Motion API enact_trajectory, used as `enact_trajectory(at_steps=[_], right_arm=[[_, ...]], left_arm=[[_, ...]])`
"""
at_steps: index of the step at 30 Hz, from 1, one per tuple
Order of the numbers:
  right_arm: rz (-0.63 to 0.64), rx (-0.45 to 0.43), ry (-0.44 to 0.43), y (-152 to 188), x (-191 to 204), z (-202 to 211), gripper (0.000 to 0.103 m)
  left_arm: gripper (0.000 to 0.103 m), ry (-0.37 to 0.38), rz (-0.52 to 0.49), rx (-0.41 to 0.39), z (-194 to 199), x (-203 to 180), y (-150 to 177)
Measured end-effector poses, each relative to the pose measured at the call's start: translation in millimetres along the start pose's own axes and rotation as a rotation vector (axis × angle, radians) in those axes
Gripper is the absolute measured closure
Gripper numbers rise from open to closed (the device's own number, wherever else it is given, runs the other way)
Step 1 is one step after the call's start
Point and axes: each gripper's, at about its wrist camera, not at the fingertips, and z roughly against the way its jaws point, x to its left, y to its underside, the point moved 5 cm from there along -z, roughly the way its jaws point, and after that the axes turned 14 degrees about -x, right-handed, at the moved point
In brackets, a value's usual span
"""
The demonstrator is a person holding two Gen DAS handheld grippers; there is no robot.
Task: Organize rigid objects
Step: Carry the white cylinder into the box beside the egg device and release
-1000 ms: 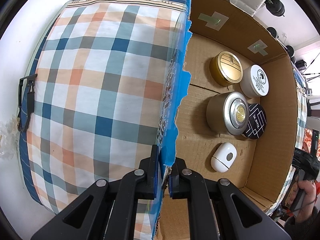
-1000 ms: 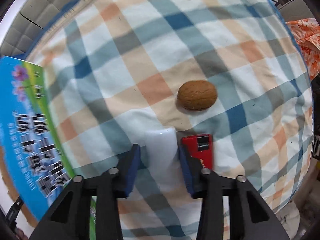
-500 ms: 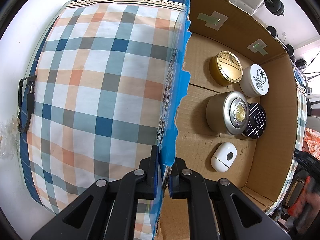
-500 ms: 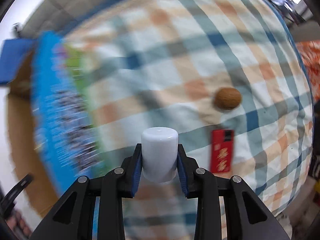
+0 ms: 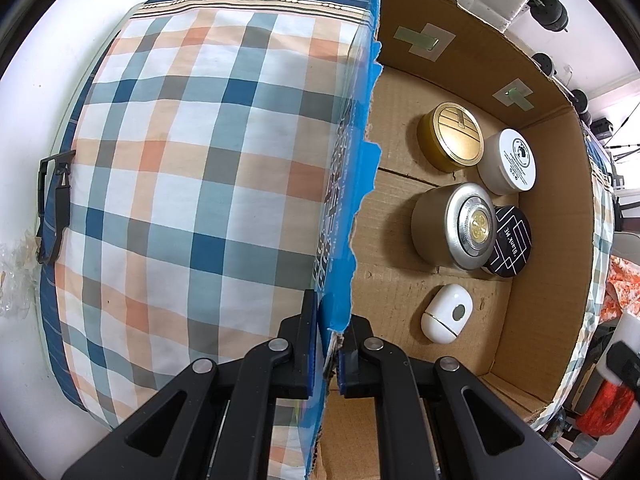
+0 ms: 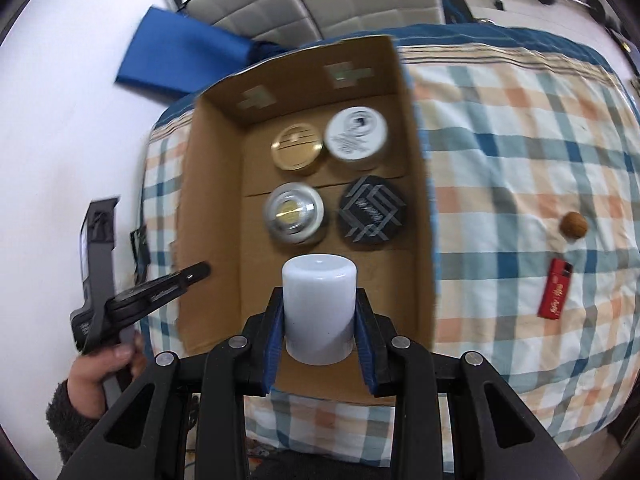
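Note:
My right gripper [image 6: 320,312] is shut on a white cylindrical jar [image 6: 319,312] and holds it above the near end of the open cardboard box [image 6: 212,200]. Inside the box sit a gold tin [image 6: 297,148], a white-lidded jar [image 6: 356,134], a silver tin [image 6: 295,211] and a black patterned tin [image 6: 370,210]. My left gripper [image 5: 330,344] is shut on the box's blue-printed side wall [image 5: 352,184]. In the left wrist view a white oval case [image 5: 446,318] also lies in the box.
The box rests on a plaid-covered bed [image 6: 520,160]. A walnut [image 6: 574,224] and a red lighter [image 6: 556,294] lie on the cloth right of the box. A blue bag [image 6: 180,60] leans at the headboard. White wall lies to the left.
My right gripper closed on the white jar, lifted it off the cloth and swung left over the box. My left gripper has stayed clamped on the box wall.

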Motion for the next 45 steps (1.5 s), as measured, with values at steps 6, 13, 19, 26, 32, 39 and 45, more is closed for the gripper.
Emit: enact_trajectory(at_steps=[6,13,19,26,32,39,45], right_arm=[[0.037,0.024,0.001,5,17,-10,0.069],[0.040,0.037,0.021,6,16,-25,0.069],[0.021,0.077,0.074,9,1,-56,0.069],[0.028,0.110,0.146,13,-12,-87,0.069],[0.050,0.114,0.196,13,-14,-101,0.069],[0.050,0.128,0.270,12,-19,-108,0.049],[0.049,0.064,0.294,5,-17,-88,0.003]], left_arm=[[0.098,0.004,0.000,0.000,1,1,-1],[0.098,0.003,-0.002,0.000,1,3,0],[0.098,0.004,-0.004,0.000,1,3,1],[0.098,0.004,-0.003,0.000,1,3,1],[0.098,0.004,-0.003,0.000,1,3,1],[0.098,0.004,-0.001,0.001,0,3,1],[0.098,0.005,-0.002,0.003,0,1,1]])
